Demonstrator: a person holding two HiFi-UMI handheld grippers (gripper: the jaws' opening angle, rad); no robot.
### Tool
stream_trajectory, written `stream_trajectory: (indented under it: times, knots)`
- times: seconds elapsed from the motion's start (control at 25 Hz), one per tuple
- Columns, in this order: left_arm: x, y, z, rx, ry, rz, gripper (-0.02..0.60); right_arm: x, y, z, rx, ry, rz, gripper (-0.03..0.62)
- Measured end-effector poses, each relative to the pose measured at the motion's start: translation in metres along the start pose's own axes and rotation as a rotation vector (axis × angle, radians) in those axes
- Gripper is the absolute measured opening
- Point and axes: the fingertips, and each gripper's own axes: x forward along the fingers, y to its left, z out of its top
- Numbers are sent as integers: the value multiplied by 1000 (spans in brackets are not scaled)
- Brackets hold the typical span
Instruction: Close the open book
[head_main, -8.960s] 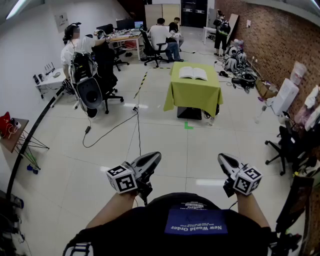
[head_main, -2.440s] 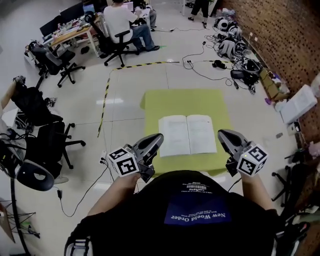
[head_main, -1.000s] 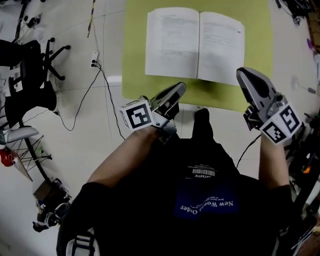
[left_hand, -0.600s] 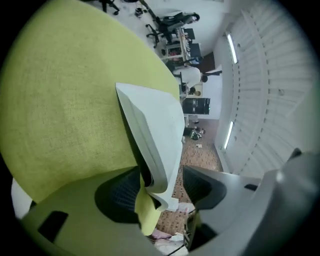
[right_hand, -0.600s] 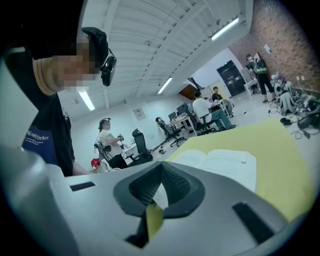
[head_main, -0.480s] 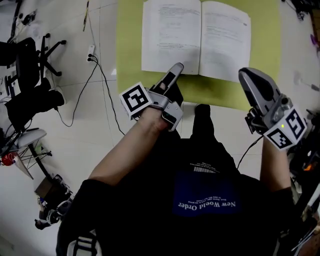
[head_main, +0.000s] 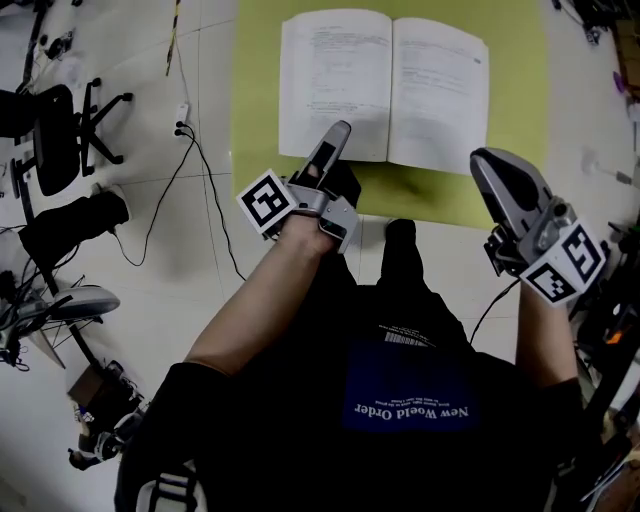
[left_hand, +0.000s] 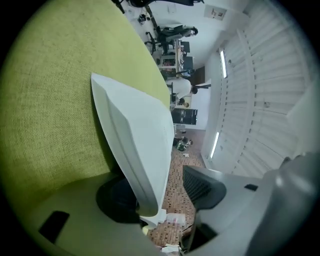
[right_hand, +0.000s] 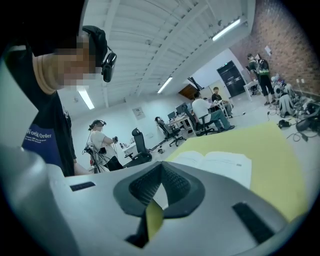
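Open book flat on green-clothed bench. Left gripper fingers just been opening, now spread astride left half's near edge, not pinching. Right gripper fingers pressed together, empty. Likely light, floppy pages; grip whole left half, swing over spine.

The person wears a black short-sleeved T-shirt with a blue patch printed in white. The left claw and right claw are smooth grey shells with dark ribbed pads. Each carries a cube of black-and-white square markers.
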Motion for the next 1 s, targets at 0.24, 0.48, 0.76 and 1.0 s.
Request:
stream_trajectory:
  times: [0.24,0.48,0.76,1.0]
  knots:
    - [7,-20,-14,157,-20,-87,193,-24,-9,10,20,-28,-6,-15]
    - [5,-22,-16,407,45,12,100,-31,-6,13,13,-34,-13,-15]
    - [8,-40,-15,757,160,51,100,-37,-1,21,5,-55,-33,-15]
    - [17,-49,-27,1007,267,126,100,-47,-3,25,4,-71,-48,-15]
